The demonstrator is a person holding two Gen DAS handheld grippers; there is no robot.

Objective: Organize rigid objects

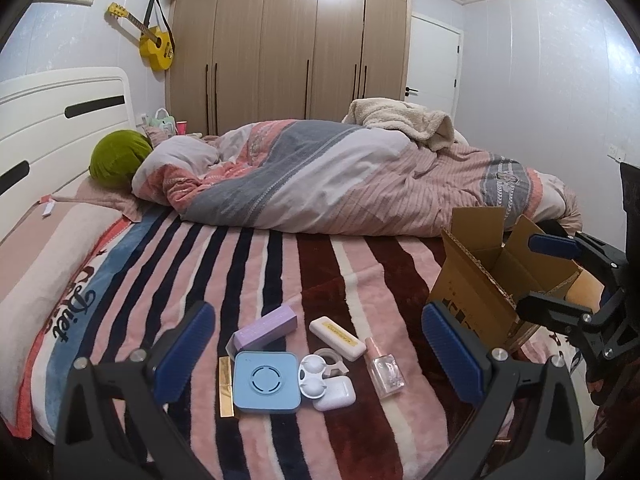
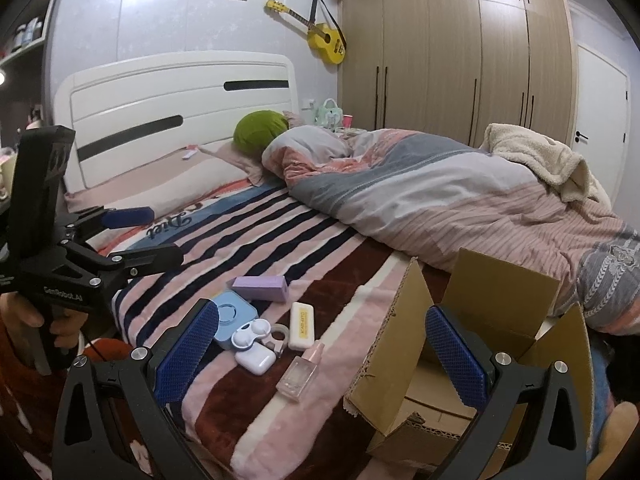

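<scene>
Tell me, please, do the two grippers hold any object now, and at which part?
Nothing is held. The left gripper and the right gripper are both open and empty; the small items, such as the perfume bottle, lie on the blanket.

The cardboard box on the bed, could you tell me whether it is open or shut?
Open: the cardboard box has its flaps standing up, and nothing shows inside.

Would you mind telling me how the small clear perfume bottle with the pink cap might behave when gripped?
The small clear perfume bottle with the pink cap looks like glass: probably rigid, slick, possibly fragile. Lying flat on the plush striped blanket, it seems unlikely to roll.
</scene>
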